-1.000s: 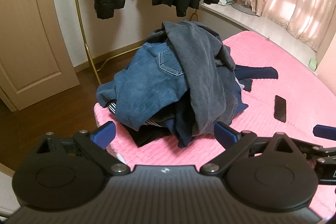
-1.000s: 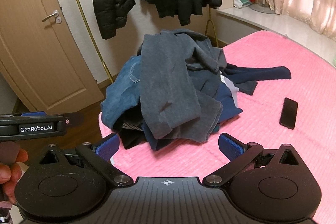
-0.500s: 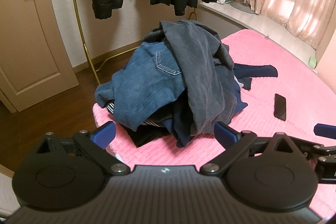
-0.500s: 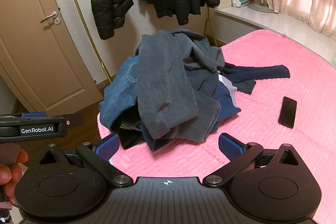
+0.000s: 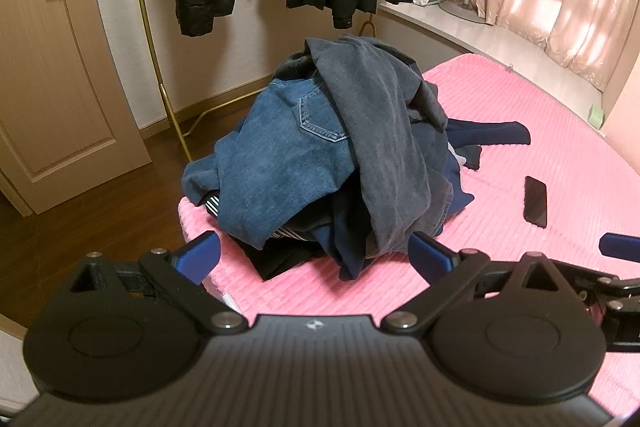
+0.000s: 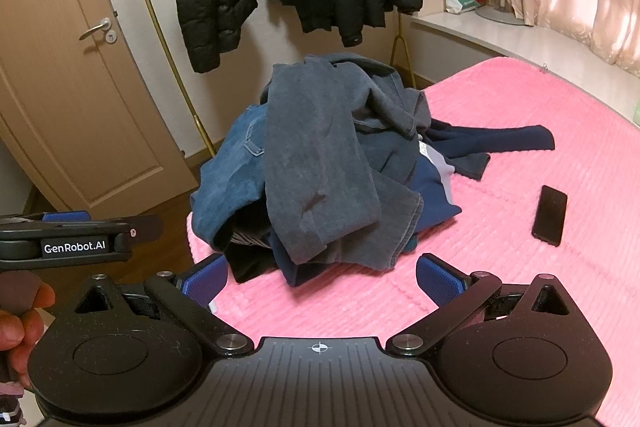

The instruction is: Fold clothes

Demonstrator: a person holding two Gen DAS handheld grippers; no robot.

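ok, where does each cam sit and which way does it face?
Left wrist: on the left gripper, open, facing the clothes pile on the pink bed; right gripper's tip at its right edge.
Right wrist: on the right gripper, open, same pile; left gripper and a hand at left.
Shared: pile, phone, jackets, door.

1. The left gripper [image 5: 314, 253] is level, its blue-padded jaws spread wide, gripping nothing.
2. The right gripper [image 6: 322, 277] is likewise spread wide and empty.
3. A hand [image 6: 18, 323] clasps the left handle.
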